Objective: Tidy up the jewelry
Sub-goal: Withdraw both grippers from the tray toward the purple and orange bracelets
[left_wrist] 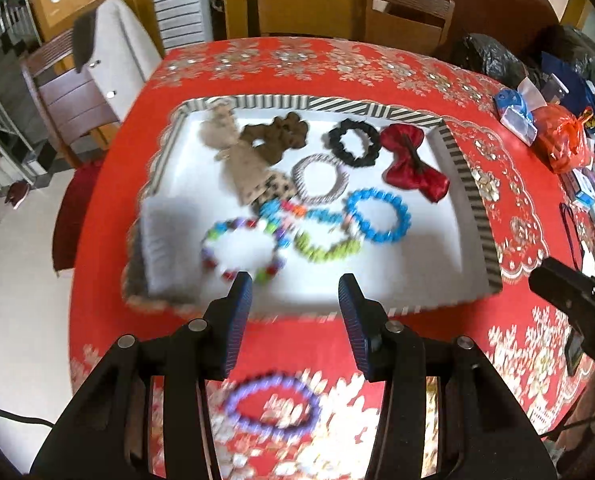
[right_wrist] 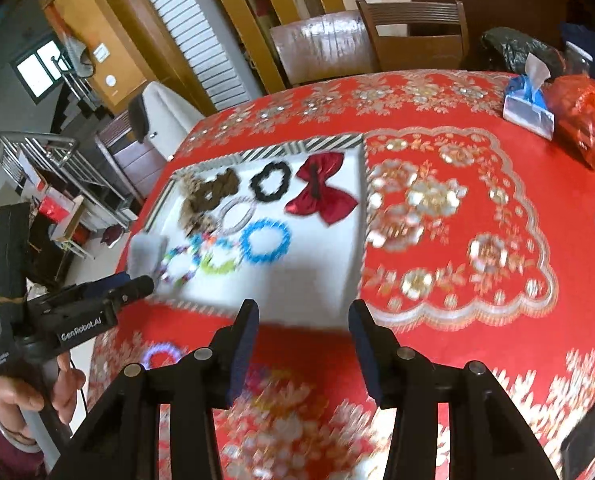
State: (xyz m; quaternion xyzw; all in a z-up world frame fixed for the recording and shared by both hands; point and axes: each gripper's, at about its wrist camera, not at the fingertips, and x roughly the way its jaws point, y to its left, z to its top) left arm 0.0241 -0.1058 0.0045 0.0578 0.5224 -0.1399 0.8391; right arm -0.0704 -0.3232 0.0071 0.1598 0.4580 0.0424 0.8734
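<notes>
Jewelry tray (left_wrist: pixel 453 148), striped rim, white floor, on red floral table (left_wrist: pixel 377 64).

Contents: blue bead bracelet (left_wrist: pixel 379 216), lime-green bracelet (left_wrist: pixel 327 246), multicoloured bracelet (left_wrist: pixel 239 250), grey-white ring band (left_wrist: pixel 321 178), black scrunchie (left_wrist: pixel 351 142), brown scrunchie (left_wrist: pixel 277 134), red satin bow (left_wrist: pixel 413 162), tan fabric piece (left_wrist: pixel 227 142), grey pad (left_wrist: pixel 165 240) at the tray's left end. One purple bracelet (left_wrist: pixel 273 406) lies outside, on the cloth just before the tray, below my left hand-held gripper (left_wrist: pixel 295 290), which is released and empty. My right hand-held gripper (right_wrist: pixel 303 318) likewise stands apart, grasping nothing. Beyond: wooden chairs (right_wrist: pixel 413 36), tissue pack (right_wrist: pixel 529 108), orange bag (right_wrist: pixel 585 120), black bags (left_wrist: pixel 485 56).
</notes>
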